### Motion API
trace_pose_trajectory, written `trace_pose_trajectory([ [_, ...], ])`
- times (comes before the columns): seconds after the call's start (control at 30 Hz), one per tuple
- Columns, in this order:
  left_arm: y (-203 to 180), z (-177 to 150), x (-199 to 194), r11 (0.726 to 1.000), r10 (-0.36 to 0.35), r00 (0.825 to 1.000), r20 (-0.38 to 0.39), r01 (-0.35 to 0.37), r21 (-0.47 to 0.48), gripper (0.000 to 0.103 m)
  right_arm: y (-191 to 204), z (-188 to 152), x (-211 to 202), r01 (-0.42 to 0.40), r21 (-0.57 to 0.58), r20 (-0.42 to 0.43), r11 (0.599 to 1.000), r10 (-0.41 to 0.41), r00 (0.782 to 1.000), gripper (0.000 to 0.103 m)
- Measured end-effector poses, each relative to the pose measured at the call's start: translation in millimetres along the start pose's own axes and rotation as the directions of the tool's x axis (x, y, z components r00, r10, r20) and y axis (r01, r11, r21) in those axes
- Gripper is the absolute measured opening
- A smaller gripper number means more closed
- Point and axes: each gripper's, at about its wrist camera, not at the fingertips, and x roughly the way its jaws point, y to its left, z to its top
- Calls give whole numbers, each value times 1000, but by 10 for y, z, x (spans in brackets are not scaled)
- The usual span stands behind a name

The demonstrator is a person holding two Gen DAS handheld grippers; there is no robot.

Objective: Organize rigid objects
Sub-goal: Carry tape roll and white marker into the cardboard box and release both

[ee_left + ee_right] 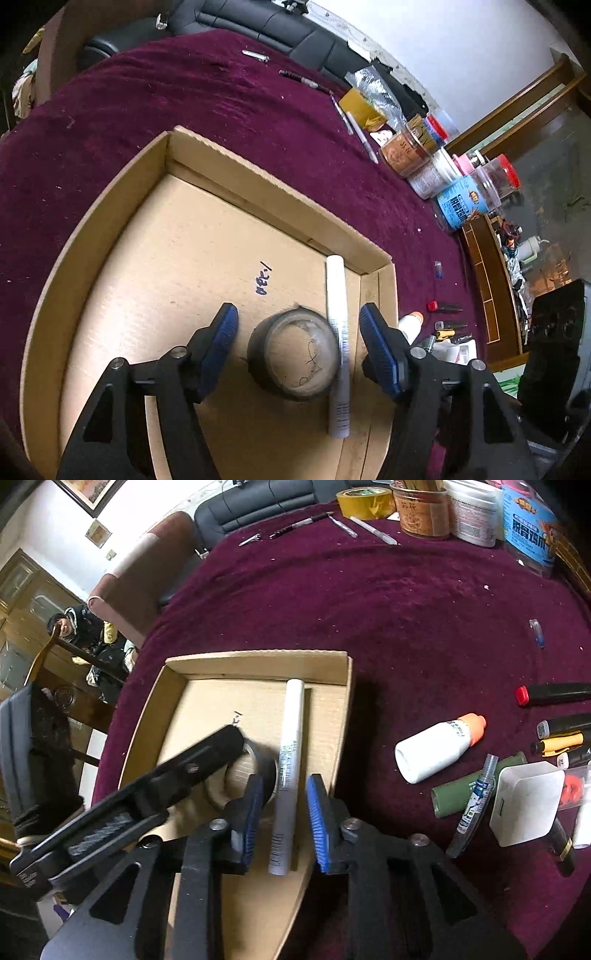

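Observation:
A shallow cardboard box [258,177] [258,661] lies on the maroon cloth. Inside it a black tape roll [295,354] [267,766] lies flat, and a white marker [338,332] [291,720] rests lengthwise over the roll's right edge. My left gripper [299,326] is open. It straddles the roll, with both blue pads clear of it. My right gripper [284,797] is open around the marker's near half, with a small gap on each side. In the right wrist view, one of the left gripper's fingers [218,747] reaches in over the roll.
Right of the box lie a white glue bottle with an orange cap [436,746], a green tube [469,794], a white case [528,805] and several pens [554,694]. Jars [421,509] and yellow tape [365,500] stand at the far edge. A person [70,627] sits beyond the table.

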Motion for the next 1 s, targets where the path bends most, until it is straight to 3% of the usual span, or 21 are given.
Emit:
trace_pose_trajectory([
  [0.2, 122, -108, -115, 998, 17, 999, 36, -15, -56, 64, 55, -109, -477, 56, -65, 144, 996, -46, 988, 23],
  [0.3, 170, -165, -147, 998, 16, 999, 49, -13, -67, 64, 79, -262, -944, 138, -114, 298, 984, -99, 949, 23],
  [0.33, 179, -177, -165, 997, 19, 998, 53, -15, -71, 65, 77, -336, -1114, 178, -123, 359, 976, -124, 925, 24],
  [0.37, 194, -192, -185, 997, 16, 998, 59, -12, -76, 65, 87, -435, -1300, 248, -121, 443, 961, -172, 880, 30],
  [0.4, 217, -210, -213, 996, 10, 998, 68, -4, -85, 65, 77, -561, -1487, 321, -112, 534, 940, -215, 818, 40],
  [0.47, 237, -229, -253, 996, 0, 997, 82, 8, -89, 65, 3, -830, -1768, 439, -61, 685, 896, -283, 671, 103],
  [0.5, 237, -235, -277, 996, -17, 996, 91, 25, -85, 65, -83, -973, -1863, 474, -27, 750, 880, -296, 592, 103],
  [0.53, 226, -230, -301, 996, -39, 994, 100, 47, -79, 65, -171, -1052, -1895, 490, -13, 778, 872, -298, 553, 103],
  [0.57, 201, -231, -339, 995, -60, 992, 109, 68, -67, 65, -313, -1065, -1890, 501, -12, 763, 865, -316, 564, 103],
  [0.6, 145, -245, -402, 996, -73, 990, 118, 79, -47, 65, -442, -1006, -1842, 500, -22, 708, 866, -340, 619, 103],
  [0.63, 77, -270, -481, 995, -93, 987, 129, 97, -24, 65, -621, -930, -1784, 476, -23, 630, 879, -357, 690, 103],
  [0.67, -42, -305, -571, 993, -120, 983, 141, 120, 10, 65, -836, -877, -1745, 445, 12, 569, 896, -372, 733, 103],
  [0.7, -191, -338, -642, 991, -128, 981, 146, 122, 51, 65, -1007, -864, -1738, 431, 57, 552, 901, -388, 738, 103],
  [0.83, -867, -489, -700, 974, -55, 987, 149, 20, 227, 72, -1668, -769, -1667, 434, 209, 520, 877, -475, 710, 103],
  [0.97, -1424, -650, -318, 949, -20, 998, 62, 0, 316, 72, -2253, -724, -1549, 431, 326, 526, 841, -541, 657, 103],
  [1.0, -1508, -671, -218, 947, -9, 999, 42, -5, 322, 72, -2362, -722, -1528, 418, 356, 519, 836, -549, 655, 103],
])
